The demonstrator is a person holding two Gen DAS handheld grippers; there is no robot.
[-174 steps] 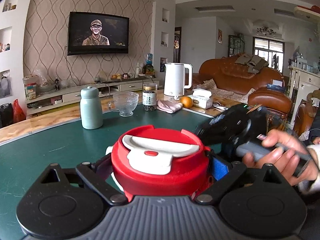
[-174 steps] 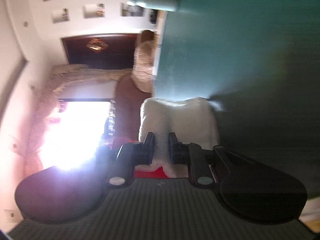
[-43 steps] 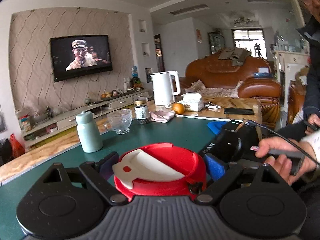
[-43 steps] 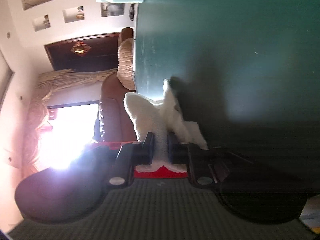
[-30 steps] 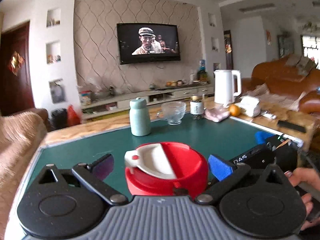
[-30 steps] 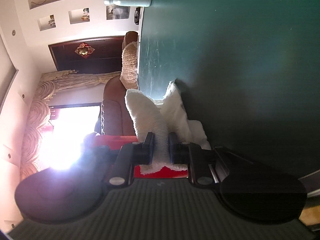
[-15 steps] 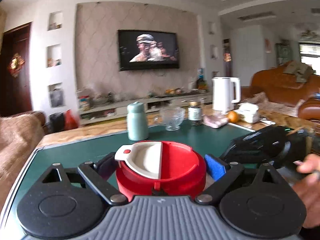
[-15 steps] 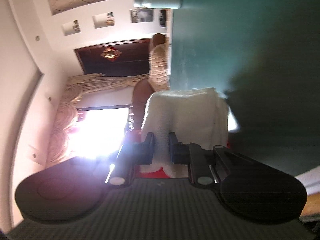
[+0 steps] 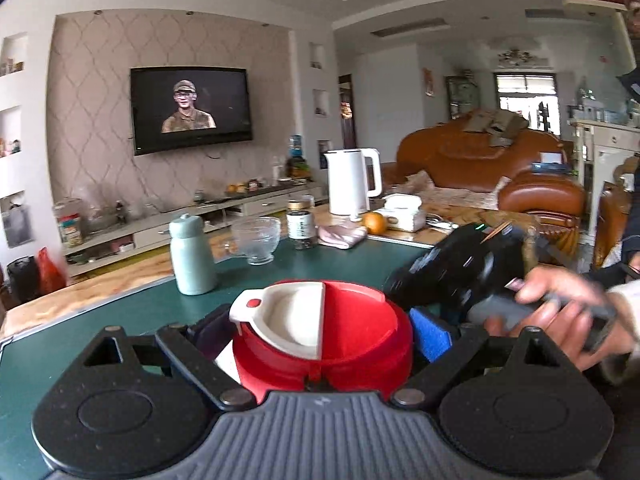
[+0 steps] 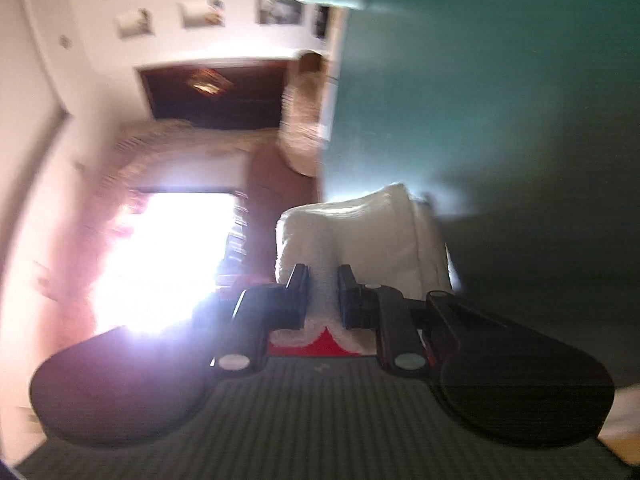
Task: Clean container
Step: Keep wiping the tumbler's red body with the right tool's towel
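A red container point(image 9: 340, 344) with a white flip lid sits upright between the blue-padded fingers point(image 9: 430, 330) of my left gripper point(image 9: 320, 334), which is shut on it above the green table point(image 9: 120, 320). The other gripper's black body point(image 9: 460, 272), held by a hand point(image 9: 560, 312), is pressed against the container's right side. In the right wrist view, rolled sideways and blurred, my right gripper point(image 10: 323, 284) is shut on a white towel point(image 10: 368, 236). A strip of the red container point(image 10: 316, 346) shows just under the towel.
On the far side of the table stand a pale green bottle point(image 9: 192, 256), a glass bowl point(image 9: 256, 238), a dark jar point(image 9: 302, 224), a pink cloth point(image 9: 342, 234), an orange point(image 9: 375, 222) and a white kettle point(image 9: 352, 186). A brown sofa point(image 9: 480, 160) is behind.
The container has been turned in the left gripper, its white lid swinging round to the left. The right gripper with the towel has kept shifting against the container's side; its view is now motion-blurred.
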